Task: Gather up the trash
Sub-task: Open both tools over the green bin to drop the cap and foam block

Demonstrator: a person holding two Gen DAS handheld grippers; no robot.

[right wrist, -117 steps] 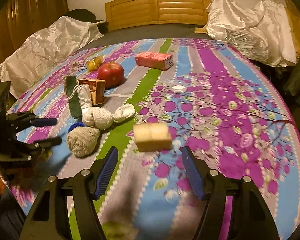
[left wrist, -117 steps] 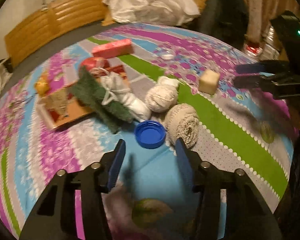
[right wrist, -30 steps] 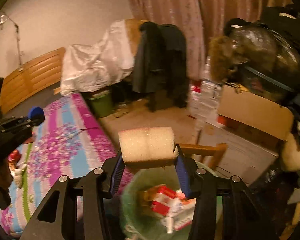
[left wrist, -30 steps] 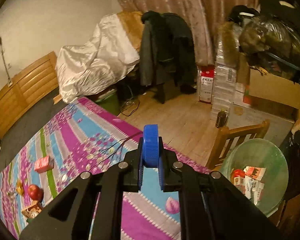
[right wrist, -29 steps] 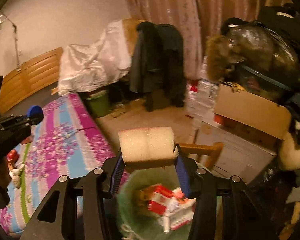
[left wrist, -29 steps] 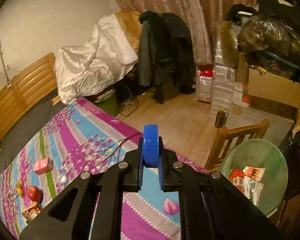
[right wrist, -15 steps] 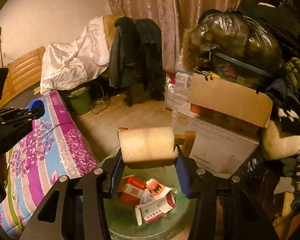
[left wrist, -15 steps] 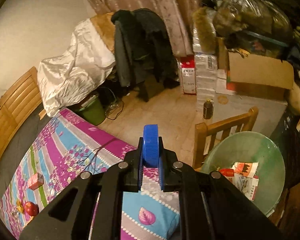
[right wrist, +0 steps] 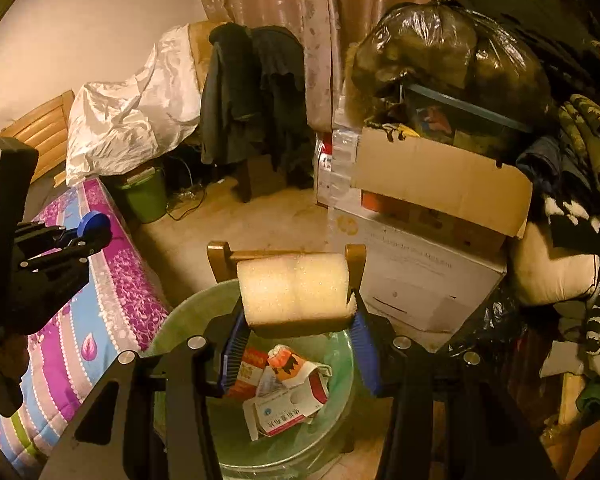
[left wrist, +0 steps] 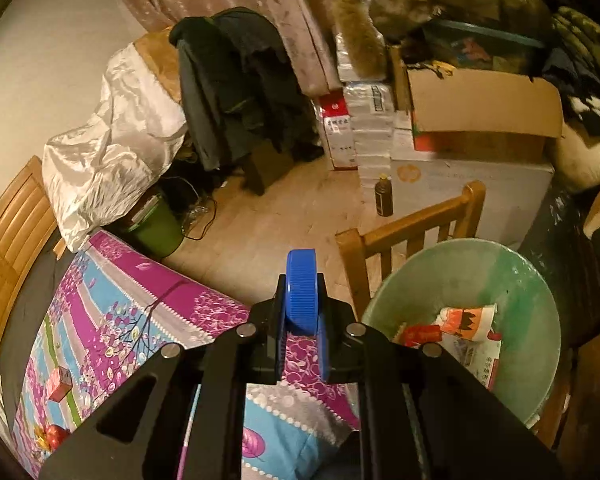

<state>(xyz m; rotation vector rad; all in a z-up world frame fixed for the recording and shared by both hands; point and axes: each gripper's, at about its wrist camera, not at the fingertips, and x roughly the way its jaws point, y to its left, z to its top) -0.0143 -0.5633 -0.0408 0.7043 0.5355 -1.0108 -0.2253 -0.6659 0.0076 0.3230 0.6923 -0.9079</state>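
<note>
My left gripper (left wrist: 301, 312) is shut on a blue bottle cap (left wrist: 301, 290), held on edge above the corner of the flowered bed (left wrist: 132, 320), left of the green bin (left wrist: 460, 272). In the right wrist view that gripper (right wrist: 88, 232) shows at the left with the cap (right wrist: 94, 222). My right gripper (right wrist: 296, 320) is shut on a pale yellow foam block (right wrist: 294, 292) directly over the green bin (right wrist: 188, 320). Crumpled cartons (right wrist: 288, 388) lie inside the bin.
A wooden chair back (left wrist: 408, 232) stands just behind the bin. Stacked cardboard boxes (right wrist: 432, 216) and a black bag (right wrist: 452, 64) crowd the right. A dark coat (left wrist: 236, 96) hangs by the curtain. An apple (left wrist: 56, 436) and a red box (left wrist: 58, 382) remain on the bed.
Both grippers have swung right and downward toward the bin, each keeping its grip. The bin now lies under the foam block and closer to the cap.
</note>
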